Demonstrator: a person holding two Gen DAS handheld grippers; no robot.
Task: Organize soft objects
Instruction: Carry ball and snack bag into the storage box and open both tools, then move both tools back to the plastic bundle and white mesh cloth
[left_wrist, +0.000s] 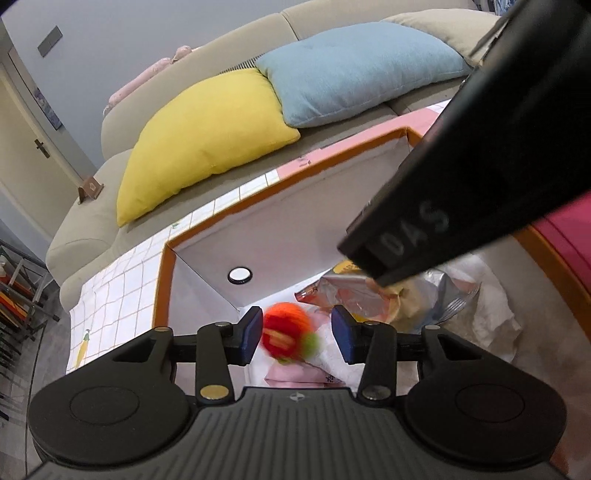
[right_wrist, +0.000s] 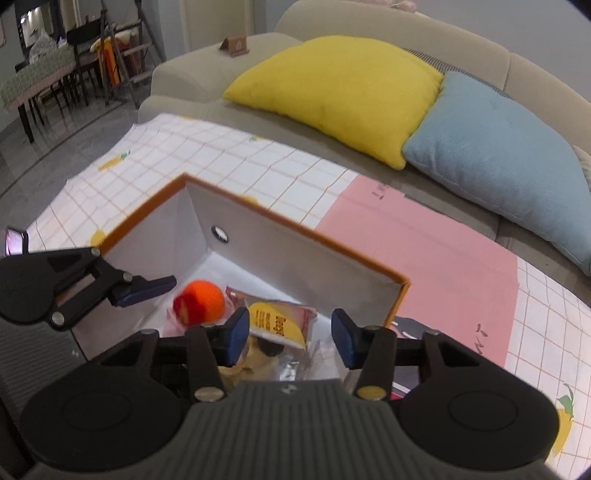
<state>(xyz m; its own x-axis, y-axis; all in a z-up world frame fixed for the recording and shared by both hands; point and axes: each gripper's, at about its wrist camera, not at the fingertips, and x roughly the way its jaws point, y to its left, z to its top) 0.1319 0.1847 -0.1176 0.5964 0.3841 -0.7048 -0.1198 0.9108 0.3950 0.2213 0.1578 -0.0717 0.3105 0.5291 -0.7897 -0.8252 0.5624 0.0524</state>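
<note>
Both grippers hang over the open box (right_wrist: 295, 236), pointing down into it. The left gripper (left_wrist: 295, 338) has its jaws apart; the toy (left_wrist: 286, 336), an orange-red plush with a green tip, is blurred between them, close to the left pad, and seems to be dropping free rather than pinched. In the right wrist view it shows as an orange ball (right_wrist: 201, 302) just beyond the left gripper's jaw tips, low in the box. The right gripper (right_wrist: 290, 341) also has its jaws apart, with nothing between the pads; directly below them lie the packets (right_wrist: 280, 325).

Judging by the contents, sorting is well under way. The box already holds crinkled snack packets (left_wrist: 343, 295), a silvery bag (left_wrist: 443, 291), white wrapping (left_wrist: 495, 317) to the right of the left jaws, and something pink (left_wrist: 291, 374) beneath them. The toy looks like the newest addition. Whether more soft items wait outside the box cannot be told: the tabletop cloth (right_wrist: 236, 162) beyond the jaws shows only its lemon-print grid and a pink sheet (right_wrist: 424, 251). A yellow pillow (right_wrist: 332, 92) and a blue one (right_wrist: 498, 166) sit on the sofa (right_wrist: 184, 74) farther off.

Writing: "DAS" on the right gripper's black body in the left view; a yellow packet under the right jaws carries dark print beginning "Dee", the rest unreadable; lettering on the pink sheet is too small to read.
</note>
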